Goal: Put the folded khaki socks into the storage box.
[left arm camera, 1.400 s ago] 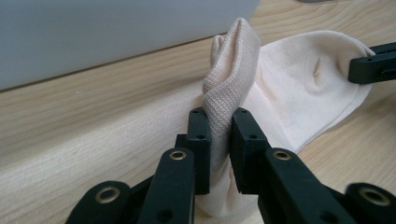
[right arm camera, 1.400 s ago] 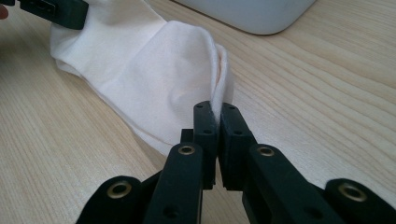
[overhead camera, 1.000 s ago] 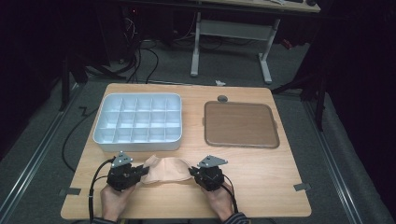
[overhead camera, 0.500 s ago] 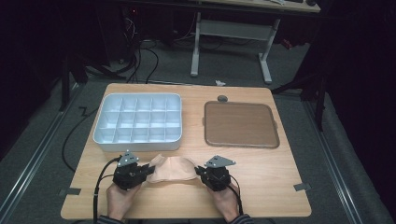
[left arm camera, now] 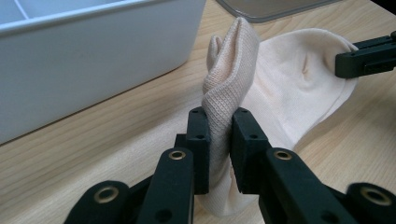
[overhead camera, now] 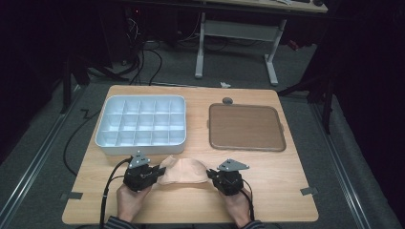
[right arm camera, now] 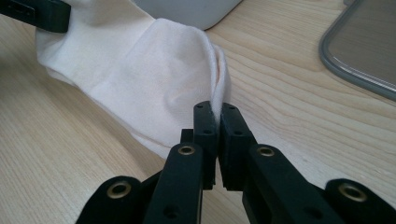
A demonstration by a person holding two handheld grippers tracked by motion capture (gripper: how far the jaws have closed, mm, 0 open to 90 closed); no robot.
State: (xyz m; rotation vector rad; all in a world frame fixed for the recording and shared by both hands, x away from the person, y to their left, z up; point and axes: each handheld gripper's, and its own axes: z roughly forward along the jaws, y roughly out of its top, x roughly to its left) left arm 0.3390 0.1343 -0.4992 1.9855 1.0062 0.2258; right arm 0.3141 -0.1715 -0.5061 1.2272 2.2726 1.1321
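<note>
A cream sock [overhead camera: 184, 171] lies on the wooden table [overhead camera: 286, 167] near its front edge, stretched between both grippers. My left gripper [overhead camera: 160, 171] is shut on a bunched fold at the sock's left end [left arm camera: 229, 88]. At the sock's right end [right arm camera: 149, 74], my right gripper [overhead camera: 210, 175] is shut on a thin edge of the fabric. In the left gripper view the right gripper [left arm camera: 369, 58] shows clamped on the far end, and the left gripper [right arm camera: 39, 14] shows the same way in the right gripper view. A hand holds each gripper from below.
A white compartment tray [overhead camera: 141, 125] stands just behind the sock at the left; its wall [left arm camera: 93, 60] is close to the left gripper. A brown flat lid or tray [overhead camera: 246, 127] lies at the back right. A small grey knob [overhead camera: 228, 100] sits behind it.
Both grippers have shifted slightly, with the sock still held between them; the sock now lies a little flatter and lower towards the front edge.
</note>
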